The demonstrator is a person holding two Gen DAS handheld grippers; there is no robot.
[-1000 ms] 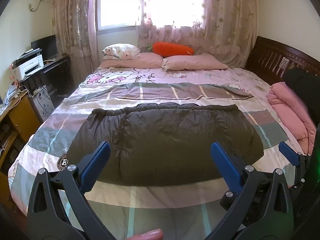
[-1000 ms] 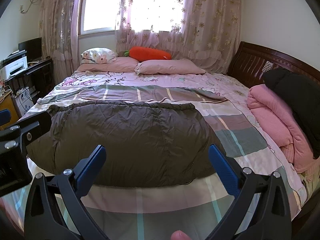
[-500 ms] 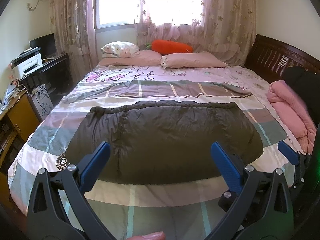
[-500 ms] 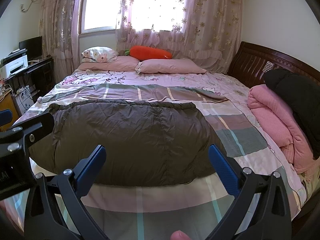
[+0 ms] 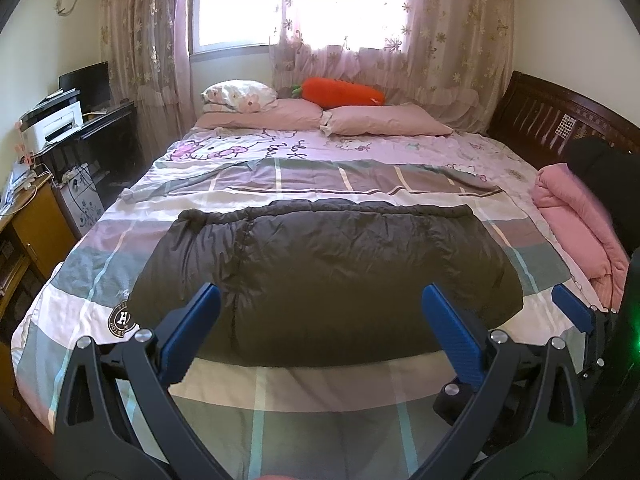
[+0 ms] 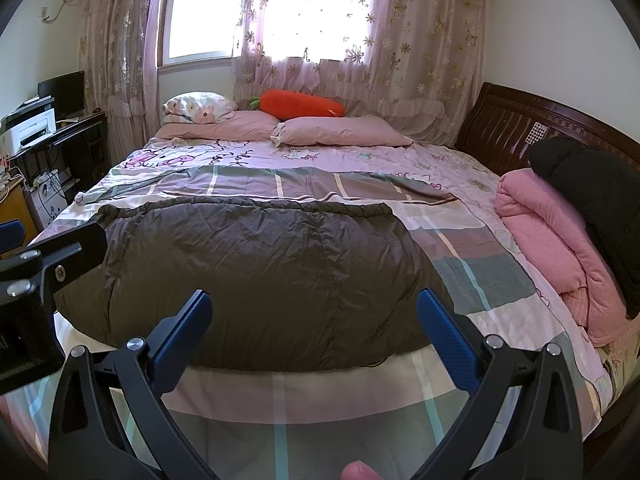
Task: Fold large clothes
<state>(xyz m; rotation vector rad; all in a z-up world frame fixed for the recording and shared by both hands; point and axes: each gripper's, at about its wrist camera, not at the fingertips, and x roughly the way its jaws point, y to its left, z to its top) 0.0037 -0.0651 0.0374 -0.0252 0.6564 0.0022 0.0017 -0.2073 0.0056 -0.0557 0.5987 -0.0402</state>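
Hovering above the near edge of the bed (image 5: 100, 240), the left gripper (image 5: 320, 320) hangs with its blue fingers spread wide and nothing between them; in the left wrist view the dark padded coat (image 5: 320, 268) lies flat across the middle of the plaid quilt, already doubled into a broad slab, its gathered hem towards the pillows (image 5: 384, 122) and a round logo patch (image 5: 122, 319) peeping out at its left end; the right gripper's fingertip shows at that view's right edge, beside a folded pink blanket (image 5: 576, 216) on the bed's right side; in the right wrist view the right gripper (image 6: 316, 318) is likewise released and empty, poised over the coat's (image 6: 256, 276) near right portion, the left tool's black frame intruding at the left edge; the next fold looks best begun by lowering each set of jaws onto a near corner, pinching all layers together rather than the top shell alone, then lifting evenly so that the slippery padding does not slide or balloon, and laying the edge squarely onto the far hem.
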